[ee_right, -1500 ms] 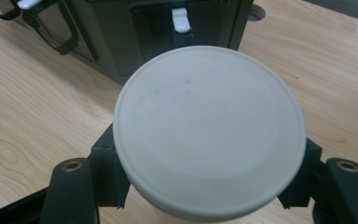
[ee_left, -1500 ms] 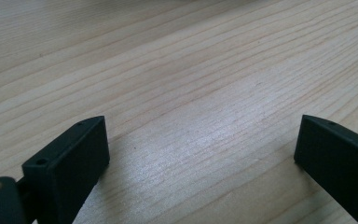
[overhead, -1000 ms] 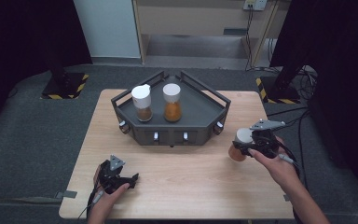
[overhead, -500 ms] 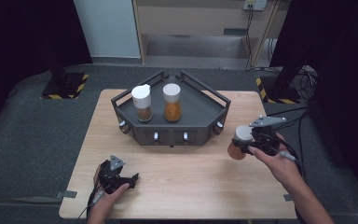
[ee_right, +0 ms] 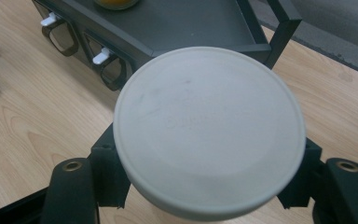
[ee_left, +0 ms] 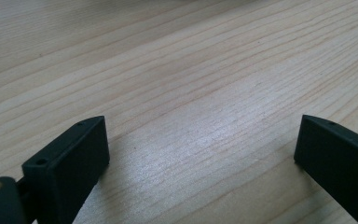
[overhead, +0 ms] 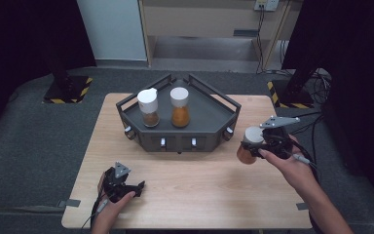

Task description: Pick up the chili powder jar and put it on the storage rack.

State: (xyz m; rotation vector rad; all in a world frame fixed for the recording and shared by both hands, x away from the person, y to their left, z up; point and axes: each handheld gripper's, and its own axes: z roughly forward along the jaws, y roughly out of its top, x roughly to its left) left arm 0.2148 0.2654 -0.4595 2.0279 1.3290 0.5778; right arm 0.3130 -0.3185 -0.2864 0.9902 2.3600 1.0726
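A spice jar [overhead: 249,145] with a grey-white lid [ee_right: 209,128] and brown contents is held by my right gripper [overhead: 260,146], shut on it, just right of the dark tray [overhead: 209,119] and tilted toward it. Two more jars stand on the tray: one with dark brown spice [overhead: 148,107] and one with orange spice [overhead: 179,107]. My left gripper [overhead: 125,189] rests low over the wooden table [overhead: 199,175] near the front left. It is open with nothing between its jaws, and bare wood lies in the wide gap [ee_left: 200,144].
The tray's front wall carries small white clips [ee_right: 101,57]. Its right corner post [ee_right: 284,28] stands just beyond the held jar. Cables [overhead: 316,122] hang off the table's right side. Yellow-black striped stand bases [overhead: 68,90] sit on the floor behind.
My right gripper has carried the jar slightly left and toward the tray, lifting it a little. The left gripper has stayed in place.
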